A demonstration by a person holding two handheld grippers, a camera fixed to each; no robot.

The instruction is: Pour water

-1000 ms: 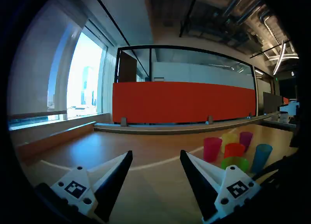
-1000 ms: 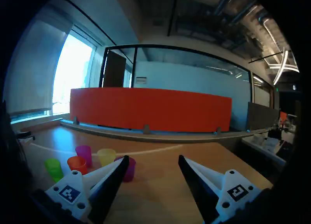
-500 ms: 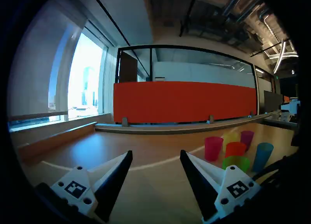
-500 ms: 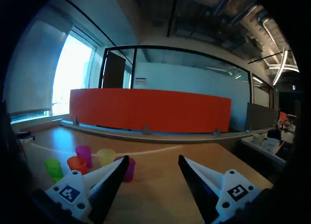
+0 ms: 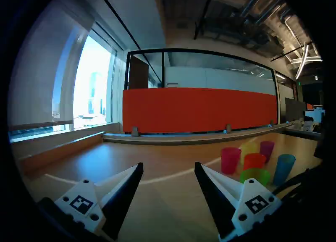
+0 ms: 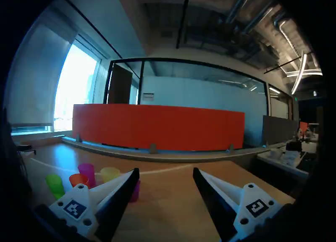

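Observation:
Several coloured plastic cups stand in a cluster on the wooden table (image 5: 126,158). In the left gripper view they sit to the right: a pink cup (image 5: 229,160), an orange cup (image 5: 253,161), a green cup (image 5: 254,175), a blue cup (image 5: 284,169). My left gripper (image 5: 168,166) is open and holds nothing, left of and short of the cluster. In the right gripper view the cups sit low on the left: a green cup (image 6: 55,185), an orange cup (image 6: 78,180), a magenta cup (image 6: 87,172), a yellow cup (image 6: 109,174). My right gripper (image 6: 166,171) is open, with a purple cup (image 6: 135,190) partly behind its left finger.
A long red partition (image 5: 197,109) runs along the table's far edge, with a glass wall behind it. Bright windows (image 5: 90,95) line the left side. More desks with items (image 6: 290,151) stand to the right. Bare tabletop (image 6: 176,195) lies ahead of both grippers.
The right gripper view has tipped upward, so the cups and table sit lower in it. The left gripper has stayed still. Both grippers remain open.

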